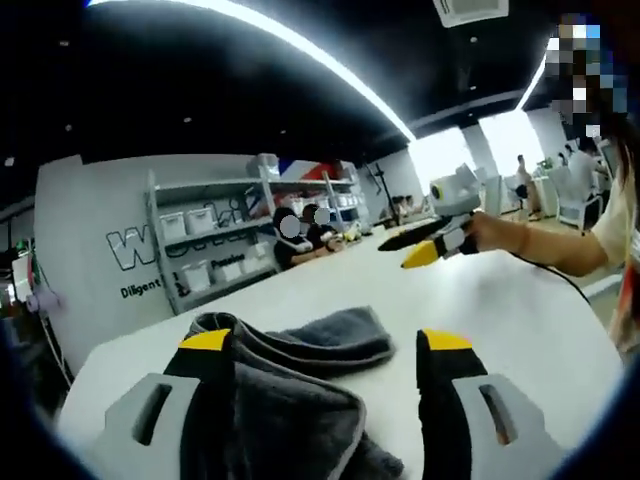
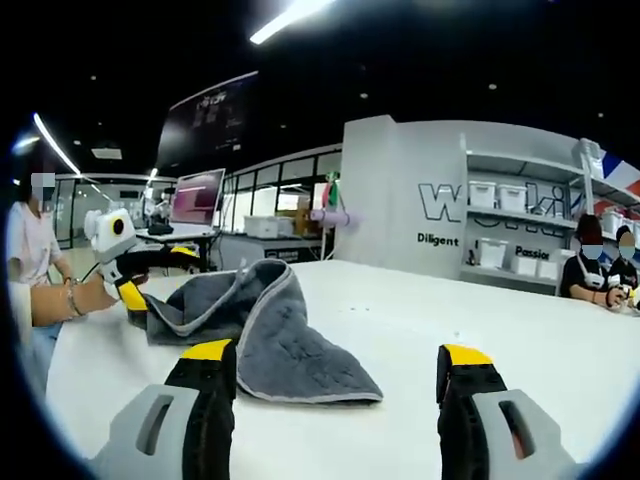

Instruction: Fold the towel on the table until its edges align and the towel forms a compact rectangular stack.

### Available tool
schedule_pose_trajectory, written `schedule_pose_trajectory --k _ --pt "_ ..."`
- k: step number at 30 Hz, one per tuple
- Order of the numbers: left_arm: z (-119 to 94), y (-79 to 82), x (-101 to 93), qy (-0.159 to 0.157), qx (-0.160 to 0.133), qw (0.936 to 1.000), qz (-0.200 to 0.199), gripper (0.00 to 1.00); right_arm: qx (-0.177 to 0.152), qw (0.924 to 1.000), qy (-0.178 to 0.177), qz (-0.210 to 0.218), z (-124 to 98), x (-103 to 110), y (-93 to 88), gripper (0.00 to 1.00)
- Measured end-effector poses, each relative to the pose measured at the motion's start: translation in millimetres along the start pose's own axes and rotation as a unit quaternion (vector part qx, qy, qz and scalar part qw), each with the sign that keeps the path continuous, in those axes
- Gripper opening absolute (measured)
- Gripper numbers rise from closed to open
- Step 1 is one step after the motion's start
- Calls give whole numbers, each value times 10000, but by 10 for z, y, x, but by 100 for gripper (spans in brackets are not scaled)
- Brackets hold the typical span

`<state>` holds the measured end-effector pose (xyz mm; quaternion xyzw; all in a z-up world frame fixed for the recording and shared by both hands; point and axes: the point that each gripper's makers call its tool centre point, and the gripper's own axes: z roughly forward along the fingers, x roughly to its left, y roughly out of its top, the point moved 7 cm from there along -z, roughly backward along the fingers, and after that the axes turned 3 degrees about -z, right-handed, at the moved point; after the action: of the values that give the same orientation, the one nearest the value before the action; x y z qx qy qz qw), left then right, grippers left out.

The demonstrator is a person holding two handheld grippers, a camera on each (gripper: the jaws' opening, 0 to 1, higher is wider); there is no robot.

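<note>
The towel (image 2: 262,330) lies crumpled on the white desk (image 2: 420,330), grey, with one part heaped over another and its edges out of line. No compact rectangle is formed; I judge the folding barely begun, with nearly all of it left.

In the left gripper view, the left tool (image 1: 325,345) stands wide open directly over the towel (image 1: 290,385), one jaw above the cloth, the other above bare desk (image 1: 500,310). It holds nothing.

The right tool (image 2: 335,355) is likewise wide and empty, near the towel's edge. Seen from the left gripper view, the right tool (image 1: 425,248) hangs above the desk, well apart from the towel.
</note>
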<state>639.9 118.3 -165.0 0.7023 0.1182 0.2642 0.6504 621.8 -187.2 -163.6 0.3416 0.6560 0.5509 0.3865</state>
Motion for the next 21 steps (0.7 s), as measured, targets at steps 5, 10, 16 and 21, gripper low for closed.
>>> schedule_pose_trajectory --k 5,10,16,21 --pt "-72 -136 144 376 286 9987 -206 92 28 10000 46 -63 8 20 -7 84" --pt "-155 -128 214 595 174 9963 -594 99 78 9999 38 -104 17 20 -26 84" --pt "-196 -156 219 602 250 9935 -933 99 102 9998 135 -80 38 48 -48 85" --pt "-225 -110 154 659 271 9947 -748 99 236 9991 223 -279 66 128 -81 85"
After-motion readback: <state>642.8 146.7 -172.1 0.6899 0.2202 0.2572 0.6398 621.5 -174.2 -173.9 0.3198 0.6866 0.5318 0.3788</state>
